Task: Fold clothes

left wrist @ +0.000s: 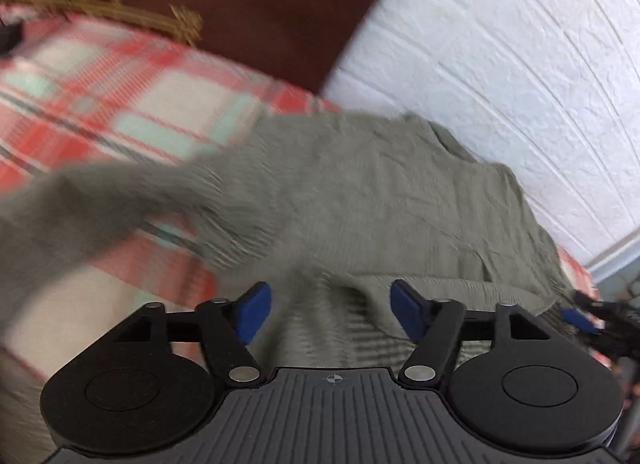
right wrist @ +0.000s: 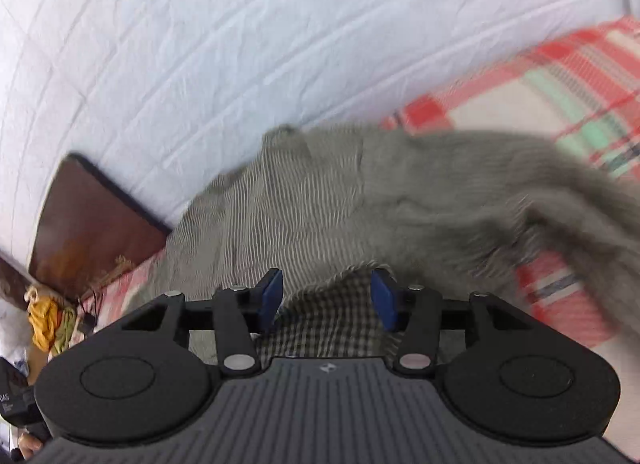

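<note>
A grey-green knitted garment (left wrist: 360,192) lies spread on a red, white and mint plaid bed cover (left wrist: 120,104), one sleeve (left wrist: 80,200) trailing left. My left gripper (left wrist: 331,312) hovers over the garment's near edge. Its blue pads (left wrist: 254,314) stand wide apart, with folded cloth lying loose between them. At the far right edge of the left wrist view, the right gripper's blue tip (left wrist: 580,320) shows. In the right wrist view the same garment (right wrist: 320,200) fills the middle, blurred on the right. My right gripper (right wrist: 328,300) is open, and a frayed cloth edge (right wrist: 336,304) lies between its pads without being pinched.
A white brick-pattern wall (left wrist: 500,64) runs right behind the garment. A dark brown headboard (left wrist: 260,4) with a golden fringe (left wrist: 120,12) stands at the bed's end. A yellow cloth bundle (right wrist: 44,320) sits beside the bed at lower left in the right wrist view.
</note>
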The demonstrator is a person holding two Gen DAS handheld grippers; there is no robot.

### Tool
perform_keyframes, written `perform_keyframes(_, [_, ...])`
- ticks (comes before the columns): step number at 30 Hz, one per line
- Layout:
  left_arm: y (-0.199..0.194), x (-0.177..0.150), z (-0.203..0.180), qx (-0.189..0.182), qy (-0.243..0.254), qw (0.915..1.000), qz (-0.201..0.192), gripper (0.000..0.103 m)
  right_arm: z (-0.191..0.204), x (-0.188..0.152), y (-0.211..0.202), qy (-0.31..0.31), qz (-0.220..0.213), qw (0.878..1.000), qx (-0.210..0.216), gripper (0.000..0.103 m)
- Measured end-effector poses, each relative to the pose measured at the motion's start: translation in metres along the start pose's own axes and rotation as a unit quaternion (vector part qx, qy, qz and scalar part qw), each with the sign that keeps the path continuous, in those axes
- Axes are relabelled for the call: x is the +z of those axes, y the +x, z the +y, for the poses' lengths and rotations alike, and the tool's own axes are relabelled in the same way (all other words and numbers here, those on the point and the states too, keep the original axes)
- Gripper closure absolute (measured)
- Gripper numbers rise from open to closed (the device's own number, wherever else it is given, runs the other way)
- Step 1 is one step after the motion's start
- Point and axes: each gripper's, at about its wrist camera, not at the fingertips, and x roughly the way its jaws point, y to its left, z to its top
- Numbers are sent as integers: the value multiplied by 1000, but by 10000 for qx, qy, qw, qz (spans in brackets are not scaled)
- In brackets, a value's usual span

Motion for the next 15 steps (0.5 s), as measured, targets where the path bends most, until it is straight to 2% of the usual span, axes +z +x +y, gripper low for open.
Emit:
perform_keyframes(2, [-22,0,2,89,104,9998,-168,24,2,-1,-26,-9,-139,9999,48,48])
perform_keyframes(4, [-48,-14,-4,70,459,9984,-319,24,10,-13,-56,-318,-309,9989,175,48])
perform_keyframes(7, [-87,-40,-18,64,1095,9927,-504,22,23,-50,-102,-909,-385,9942,420,46])
perform_keyframes(9, [-104,-73,-32,266,1588,9860,-440,20,27,-83,-127,-1258,-322,9905,459,43])
perform_keyframes(11, [-113,-109,-41,492,1956,9790,-309,20,27,-116,-146,-1634,-298,9856,319,43])
perform_keyframes(15, [-117,-171,-47,697,2308,9701,-277,20,25,-172,-163,-2354,-300,9710,-296,43])
